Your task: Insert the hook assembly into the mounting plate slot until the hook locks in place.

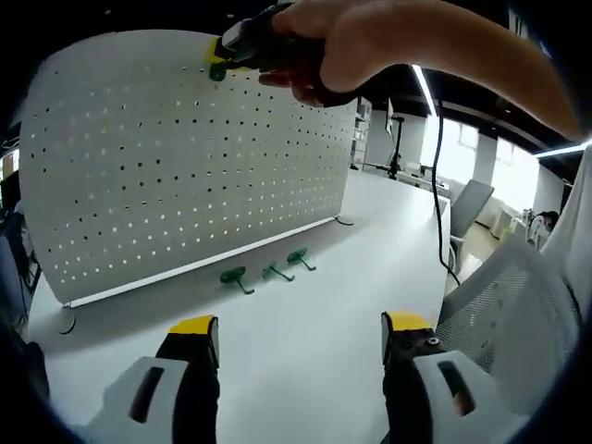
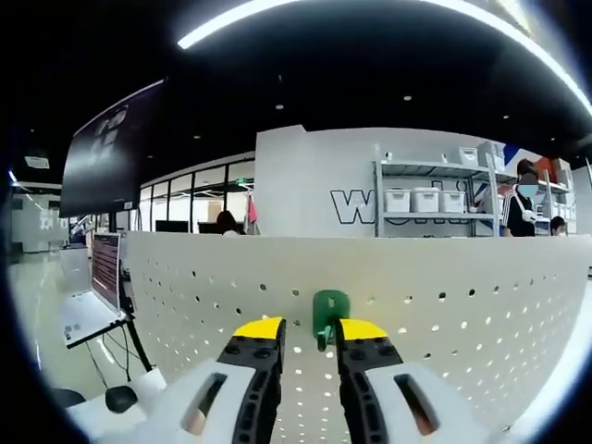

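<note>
Right gripper (image 2: pixel 310 335) pinching green hook (image 2: pixel 329 314) at pegboard (image 2: pixel 462 305) top edge; might slip, miss hole. Left gripper (image 1: pixel 301 338) wide open, empty.

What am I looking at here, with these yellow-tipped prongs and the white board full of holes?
No robot: a person carries a hand-held gripper in each hand, and each one has a camera looking along its own two fingers.

In the left gripper view, the left gripper hangs open over a white table. A white pegboard stands on it, with three green hooks lying at its foot. At the top, a hand brings the right gripper to the board's upper edge.

The right gripper view shows this close up: the right gripper pinches a green hook against the pegboard near its top.
</note>
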